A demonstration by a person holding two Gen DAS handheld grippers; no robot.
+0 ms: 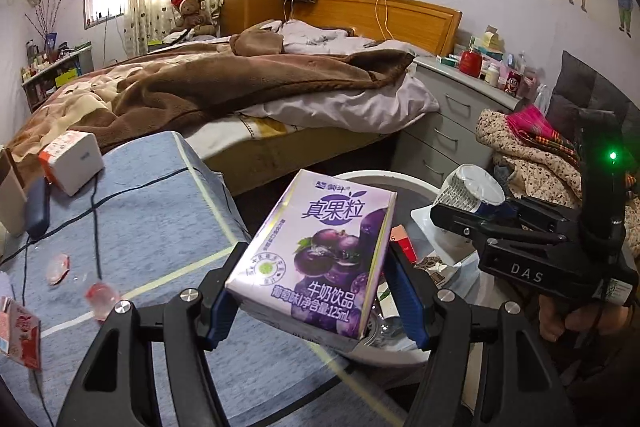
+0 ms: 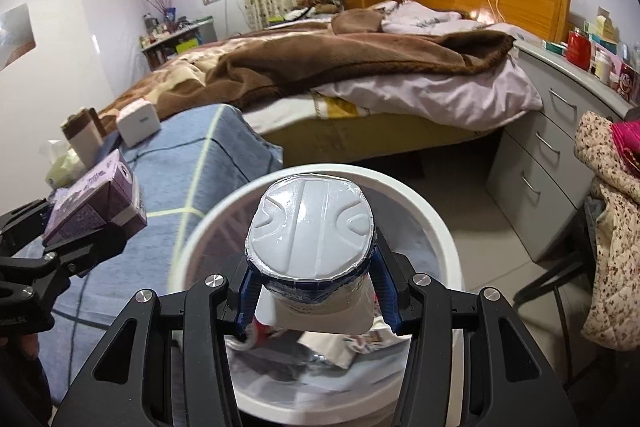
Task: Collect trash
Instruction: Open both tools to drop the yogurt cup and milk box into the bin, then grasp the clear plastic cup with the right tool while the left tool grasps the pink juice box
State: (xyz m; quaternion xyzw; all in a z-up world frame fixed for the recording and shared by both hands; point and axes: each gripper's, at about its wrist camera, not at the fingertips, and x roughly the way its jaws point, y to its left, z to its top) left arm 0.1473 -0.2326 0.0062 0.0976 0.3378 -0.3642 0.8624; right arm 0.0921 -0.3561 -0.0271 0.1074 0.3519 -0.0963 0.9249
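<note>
My left gripper (image 1: 316, 303) is shut on a purple grape milk carton (image 1: 320, 259), which it holds tilted above the near rim of a white trash bin (image 1: 384, 175). To its right, my right gripper (image 1: 460, 215) grips a white yogurt cup (image 1: 474, 187). In the right wrist view the right gripper (image 2: 316, 291) clamps that foil-lidded cup (image 2: 312, 231) directly over the open bin (image 2: 424, 203), which holds wrappers and paper. My left gripper (image 2: 80, 227) with the carton (image 2: 100, 195) shows at the left edge.
A blue-covered table (image 1: 160, 211) left of the bin bears a red-and-white carton (image 1: 20, 335), two small jelly cups (image 1: 100, 297), a white box (image 1: 72, 163) and cables. Behind stand a bed (image 1: 240, 87), grey drawers (image 2: 540, 155) and a chair piled with clothes (image 2: 612, 227).
</note>
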